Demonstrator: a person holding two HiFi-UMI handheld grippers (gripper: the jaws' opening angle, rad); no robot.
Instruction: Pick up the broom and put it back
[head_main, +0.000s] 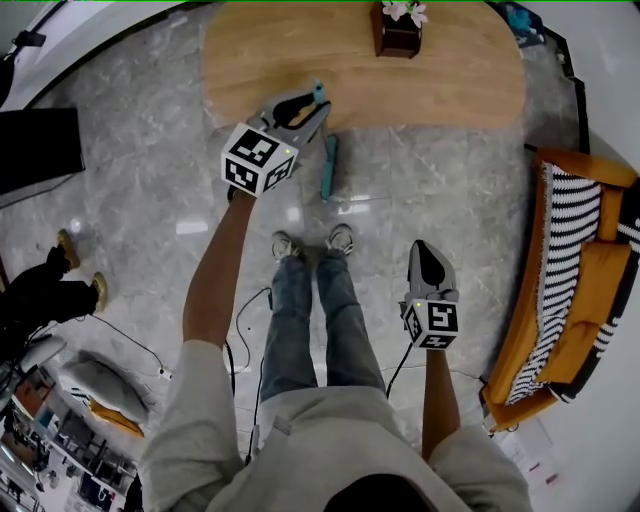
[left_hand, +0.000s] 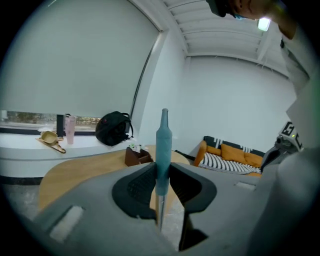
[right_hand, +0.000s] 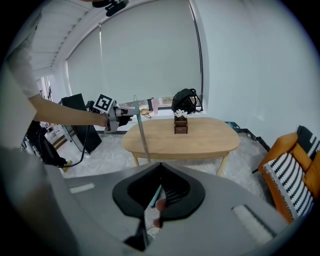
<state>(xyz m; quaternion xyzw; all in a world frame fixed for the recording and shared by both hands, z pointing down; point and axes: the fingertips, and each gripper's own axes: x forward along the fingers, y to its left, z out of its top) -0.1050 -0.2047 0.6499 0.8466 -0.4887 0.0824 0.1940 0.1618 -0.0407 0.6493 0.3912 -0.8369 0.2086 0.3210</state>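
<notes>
Left gripper (head_main: 316, 102): fingers pinching the broom (left_hand: 163, 145) — teal grip upright between them.
Broom head (head_main: 328, 168): on the floor (head_main: 150, 200), below the fingers.
Feel: likely light, stiff — the rubbery grip looks the sure hold.
Right gripper (head_main: 425, 250): fingers pressed together, empty.

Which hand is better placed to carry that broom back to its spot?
Left. The left gripper has its fingers clamped on the broom; the right gripper hangs empty by the leg, apart from it.
</notes>
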